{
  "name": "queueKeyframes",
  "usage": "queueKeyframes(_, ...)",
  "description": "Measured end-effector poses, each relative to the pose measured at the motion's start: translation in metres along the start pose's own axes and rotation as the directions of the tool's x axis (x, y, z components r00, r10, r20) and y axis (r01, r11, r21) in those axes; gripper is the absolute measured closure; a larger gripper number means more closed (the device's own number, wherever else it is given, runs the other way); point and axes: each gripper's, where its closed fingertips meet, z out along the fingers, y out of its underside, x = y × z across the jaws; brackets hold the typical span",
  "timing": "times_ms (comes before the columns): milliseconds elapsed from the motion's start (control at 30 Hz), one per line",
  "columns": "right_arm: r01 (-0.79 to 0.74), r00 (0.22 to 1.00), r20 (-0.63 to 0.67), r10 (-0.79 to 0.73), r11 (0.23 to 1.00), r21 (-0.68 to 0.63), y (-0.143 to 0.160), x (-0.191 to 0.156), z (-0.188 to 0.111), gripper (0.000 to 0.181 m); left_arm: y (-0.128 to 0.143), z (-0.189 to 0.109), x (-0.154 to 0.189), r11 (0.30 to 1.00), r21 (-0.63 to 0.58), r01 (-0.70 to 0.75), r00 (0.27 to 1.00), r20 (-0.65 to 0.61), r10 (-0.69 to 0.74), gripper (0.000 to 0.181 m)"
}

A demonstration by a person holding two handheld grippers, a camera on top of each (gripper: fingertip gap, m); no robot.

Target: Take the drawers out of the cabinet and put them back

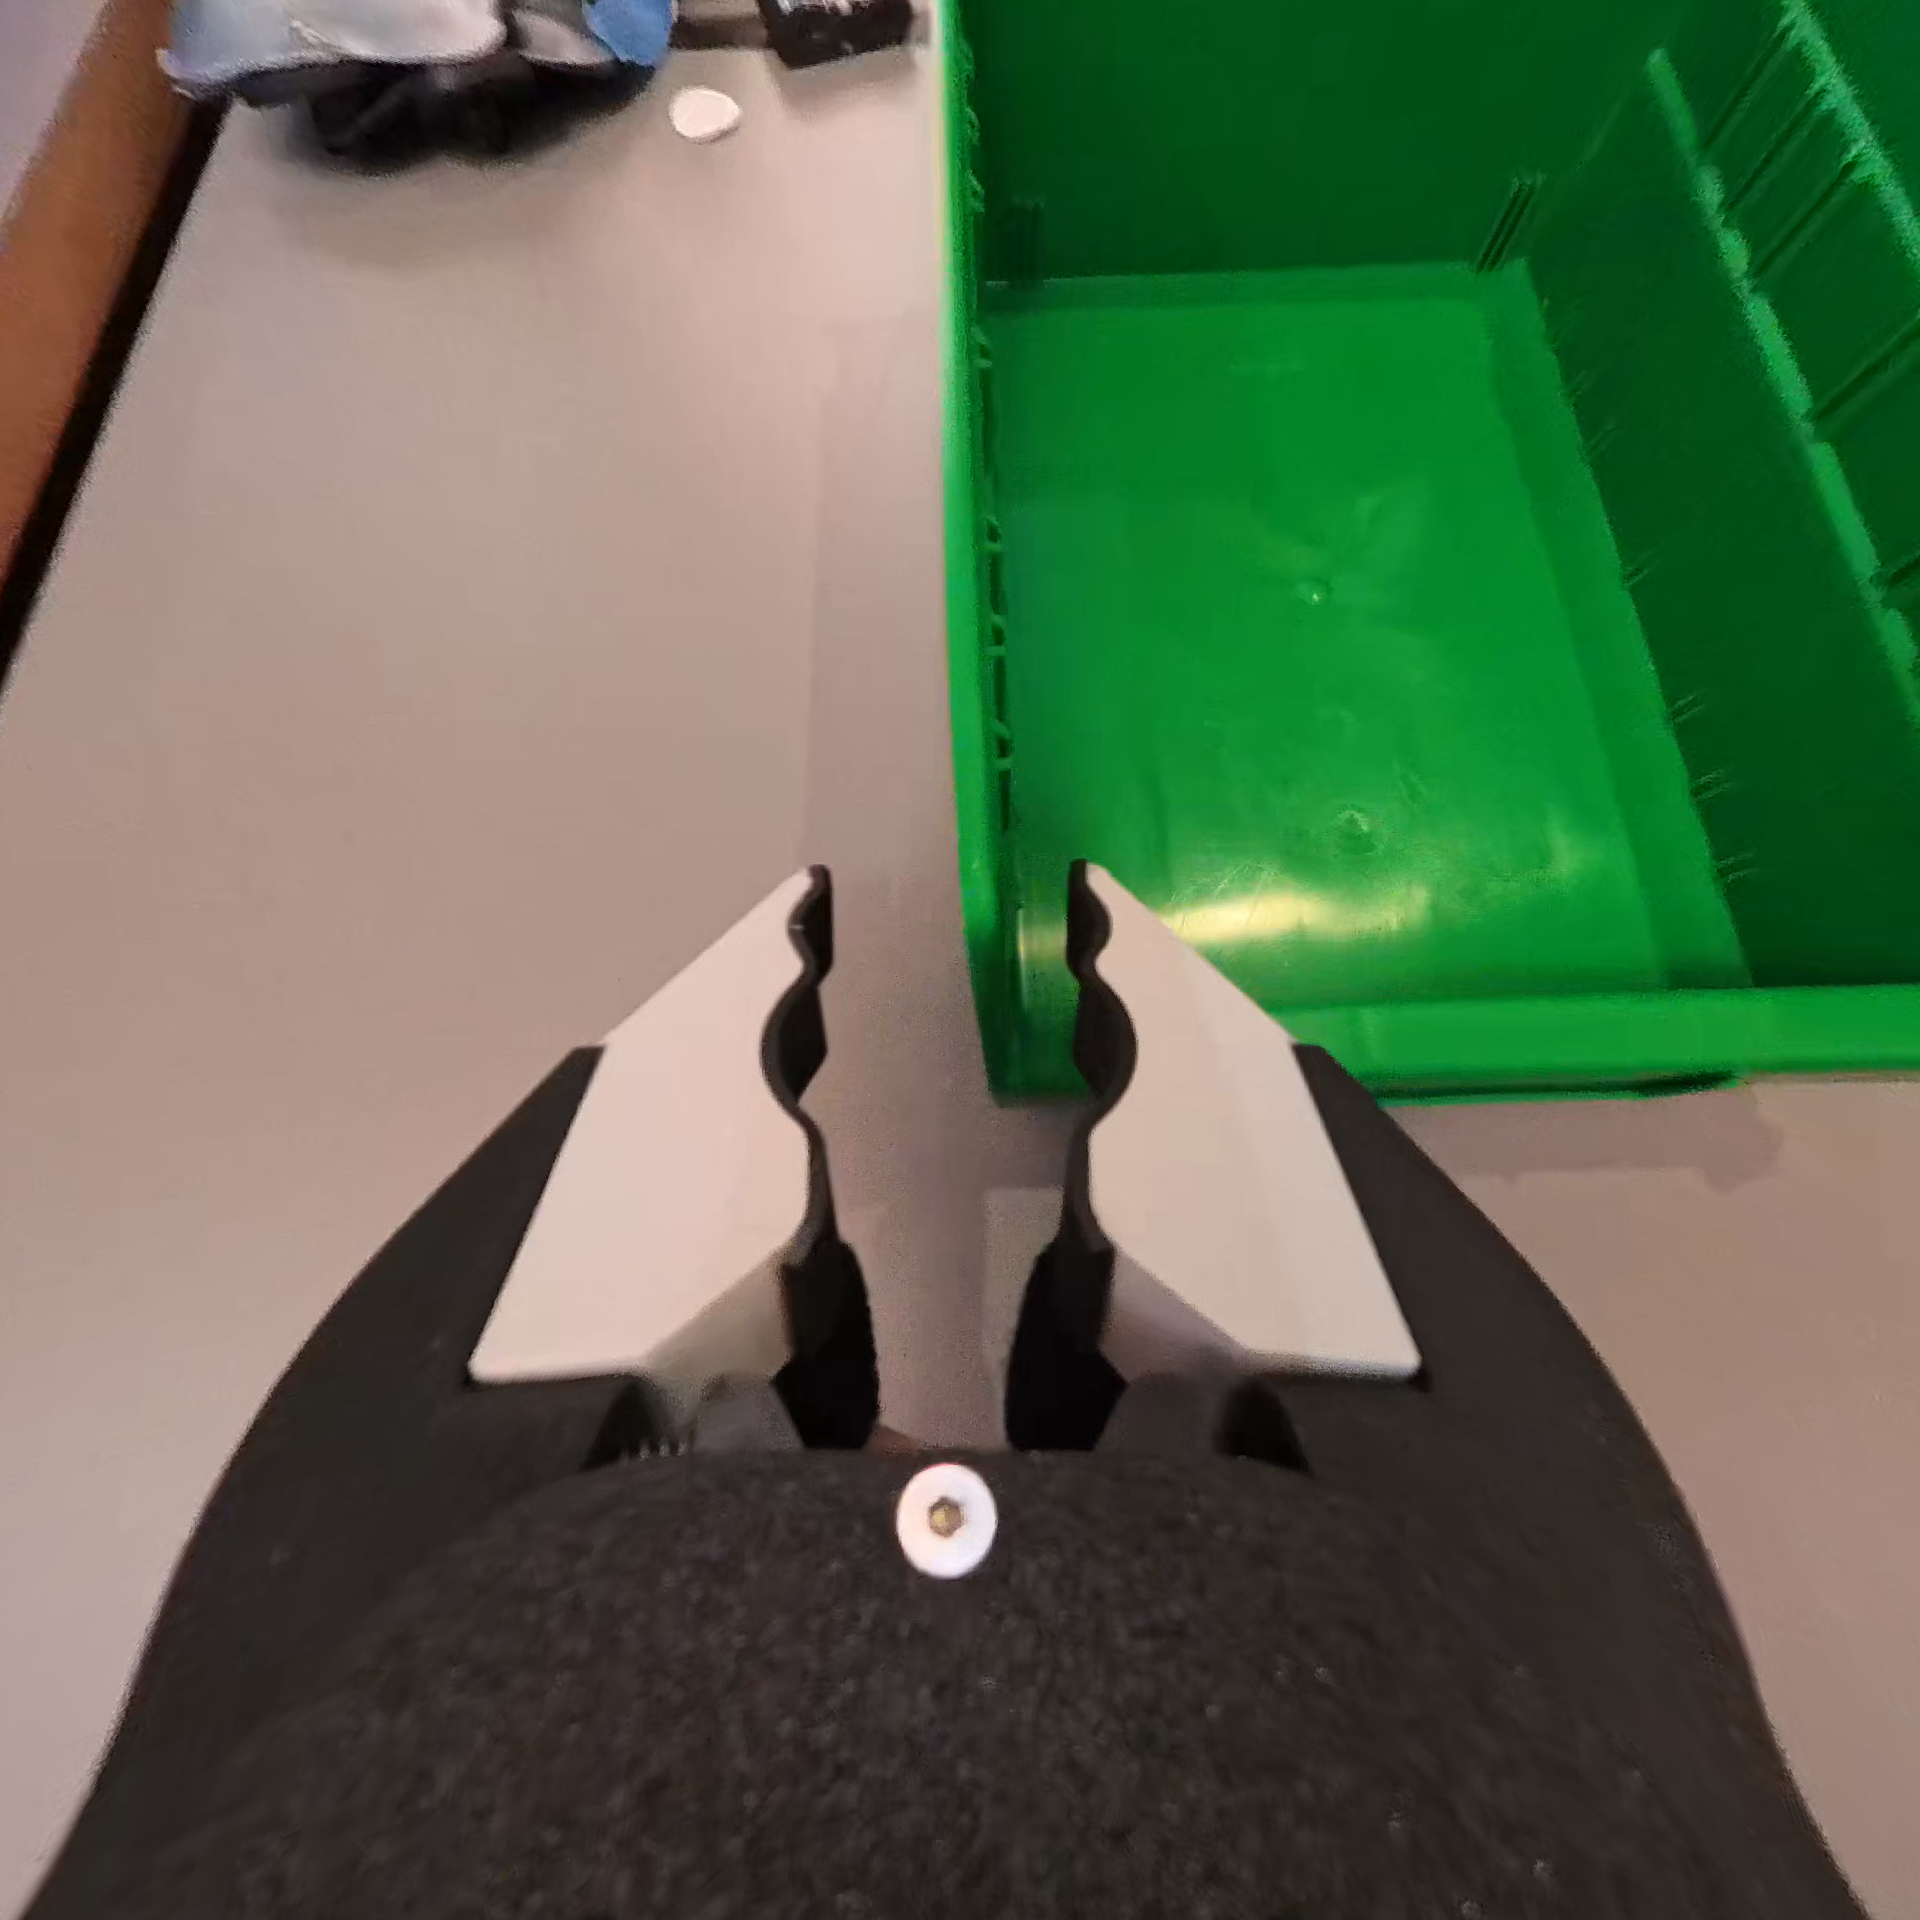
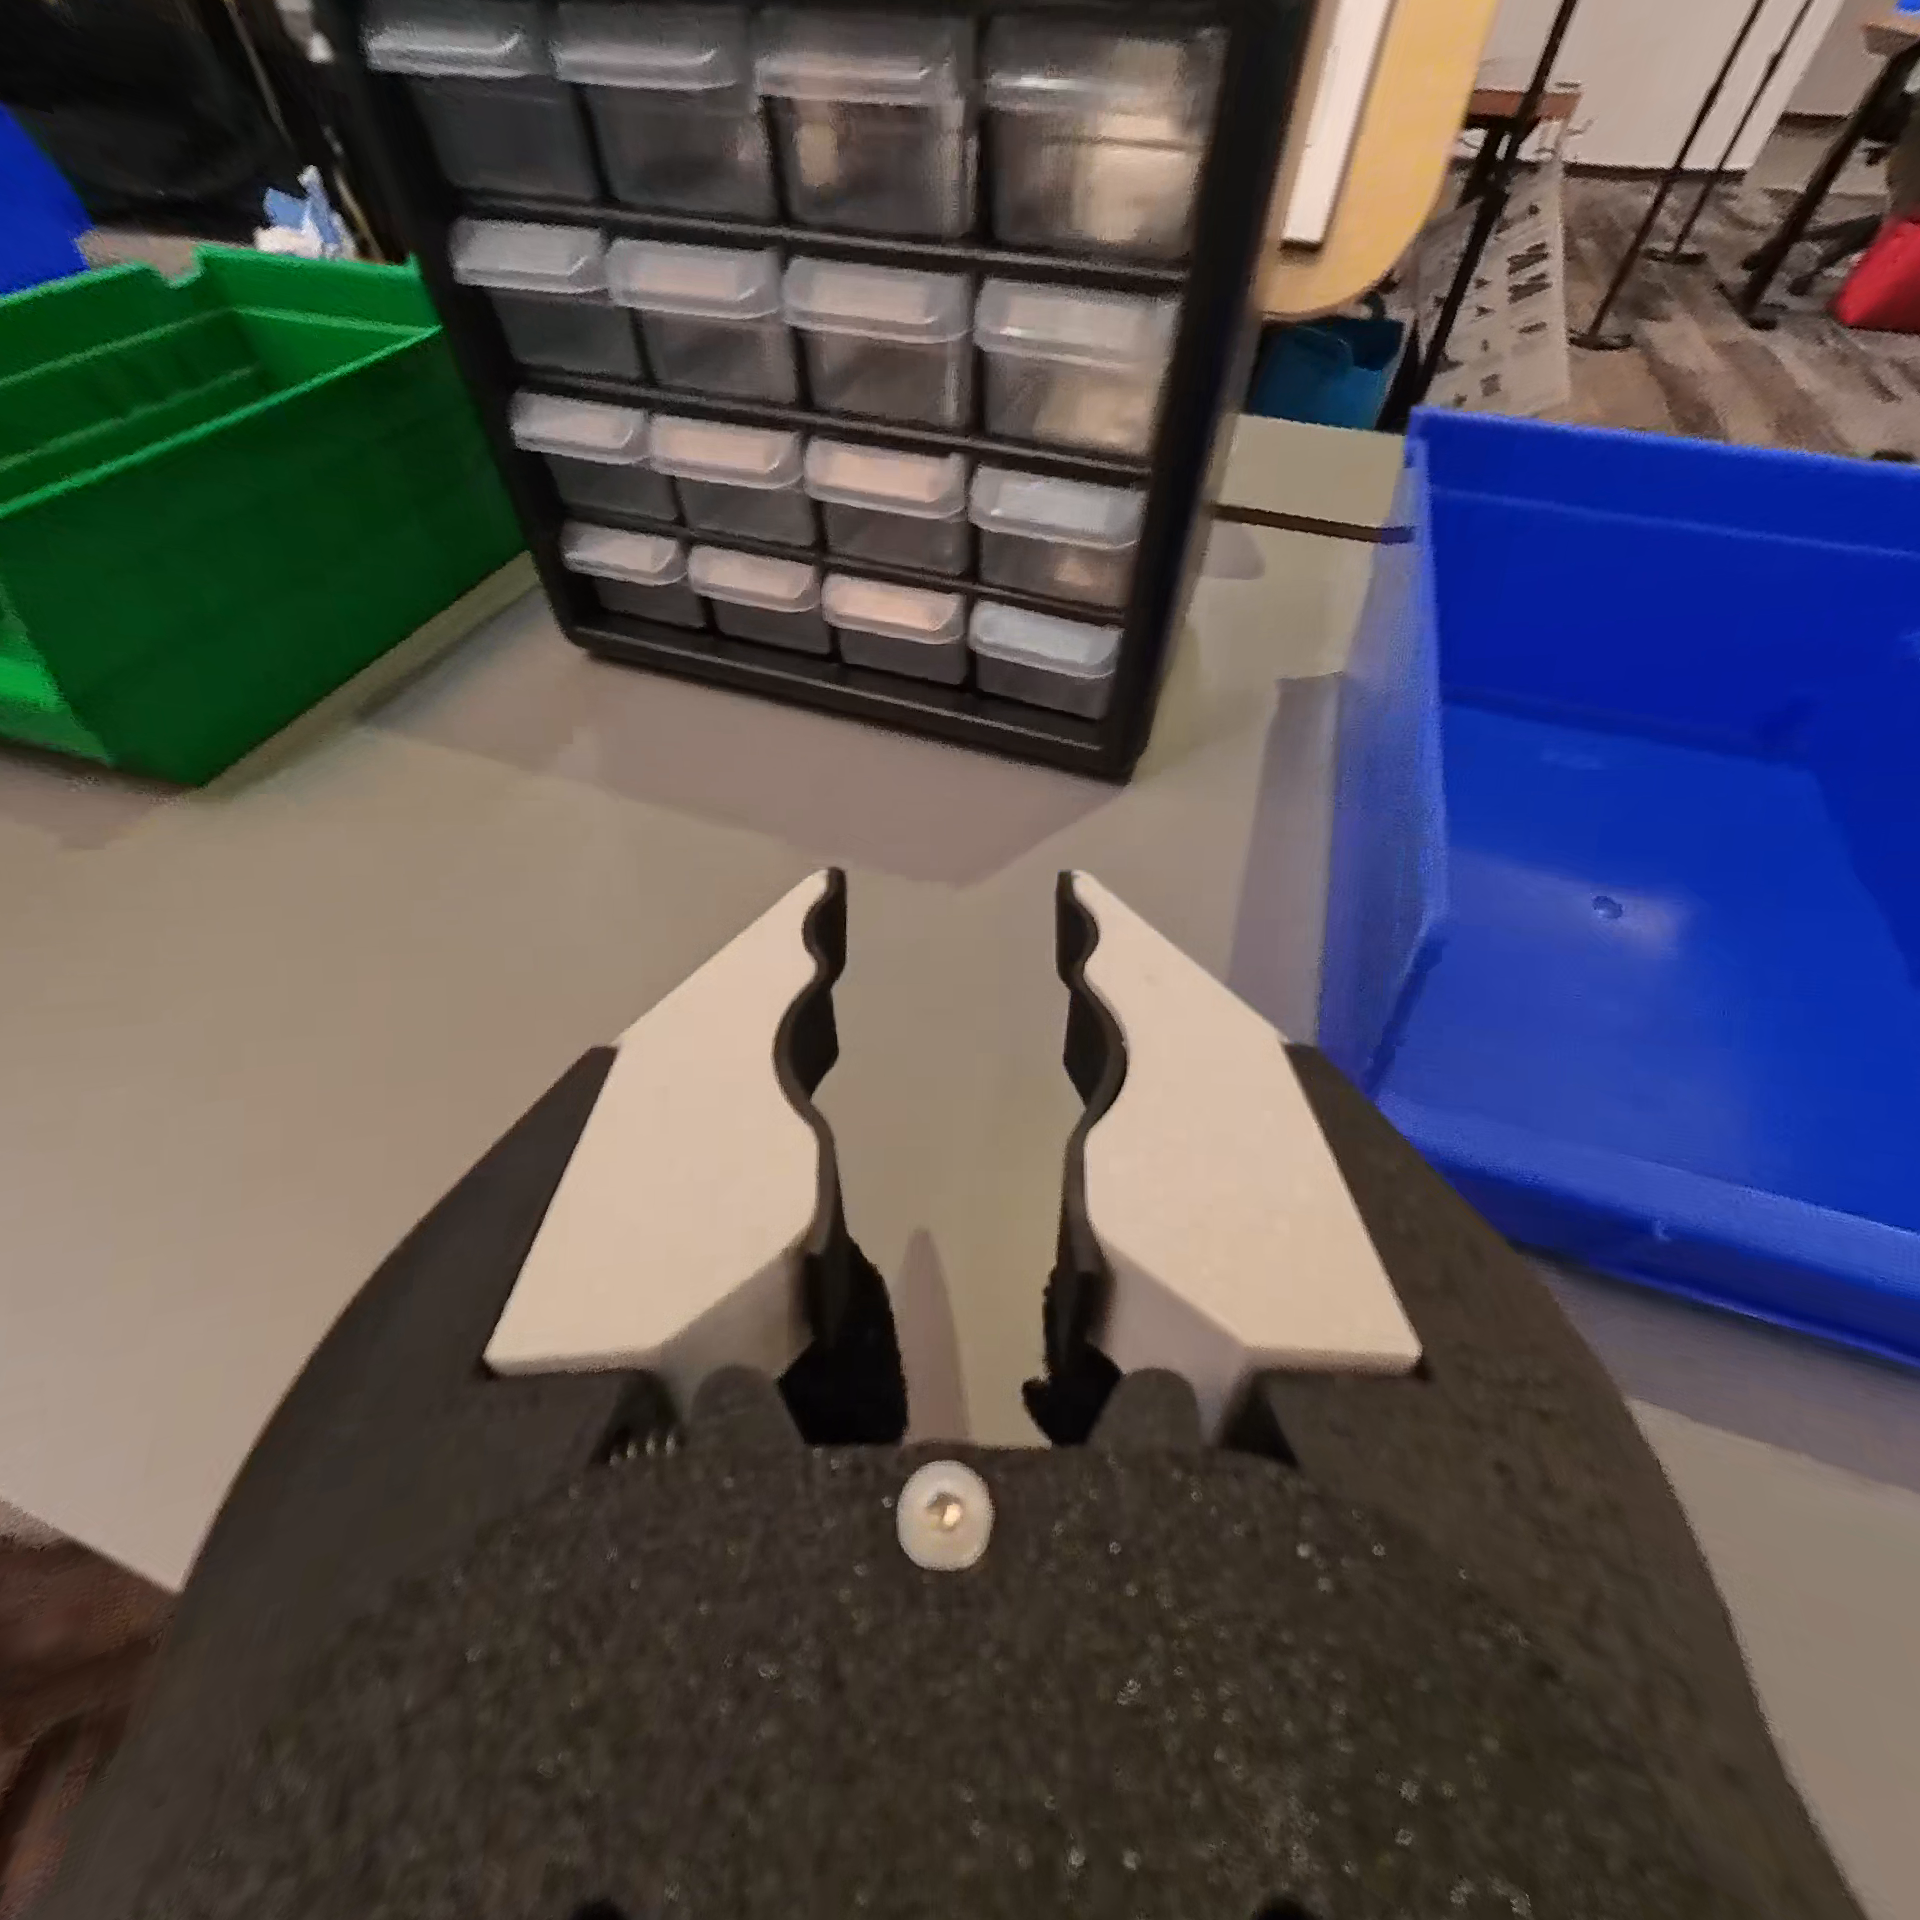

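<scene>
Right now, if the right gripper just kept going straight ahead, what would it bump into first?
Probably the black cabinet with its clear little drawers. The right gripper is open and empty, with only bare grey table ahead. It seems aimed at the bottom rows, though depth is hard to judge.

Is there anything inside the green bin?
No, the green bin shows only its bare shiny floor in the left wrist view.
</scene>
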Motion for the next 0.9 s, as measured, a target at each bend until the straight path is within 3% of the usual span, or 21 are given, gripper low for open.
queueKeyframes(133, 0.106, 0.994, 0.030, -0.105, 0.994, -0.010, 0.003, -0.006, -0.003, 0.139, -0.009, -0.043, 0.012, 0.988, 0.149, 0.039, 0.999, -0.024, -0.035, 0.134)
queueKeyframes(267, 0.083, 0.992, 0.100, -0.079, 0.996, -0.033, 0.011, -0.012, -0.004, 0.144, -0.011, -0.071, 0.089, 0.954, 0.271, 0.126, 0.963, -0.265, -0.052, 0.134)
queueKeyframes(367, -0.024, 0.990, 0.136, 0.036, 0.996, -0.086, 0.021, -0.014, -0.002, 0.141, -0.015, -0.086, 0.161, 0.943, 0.238, 0.234, 0.852, -0.518, -0.080, 0.138)
queueKeyframes(467, -0.085, 0.981, 0.167, 0.101, 0.991, -0.101, 0.023, -0.015, -0.001, 0.141, 0.002, -0.078, 0.204, 0.973, 0.170, 0.154, 0.816, -0.577, -0.028, 0.146)
queueKeyframes(567, -0.113, 0.975, 0.179, 0.130, 0.988, -0.105, 0.024, -0.016, -0.007, 0.140, 0.011, -0.064, 0.212, 0.986, 0.158, 0.052, 0.842, -0.537, 0.042, 0.146)
queueKeyframes(900, -0.038, 0.989, 0.138, 0.045, 0.998, -0.051, 0.018, -0.024, -0.008, 0.118, -0.009, -0.064, 0.208, 0.956, 0.286, 0.060, 0.856, -0.508, 0.098, 0.131)
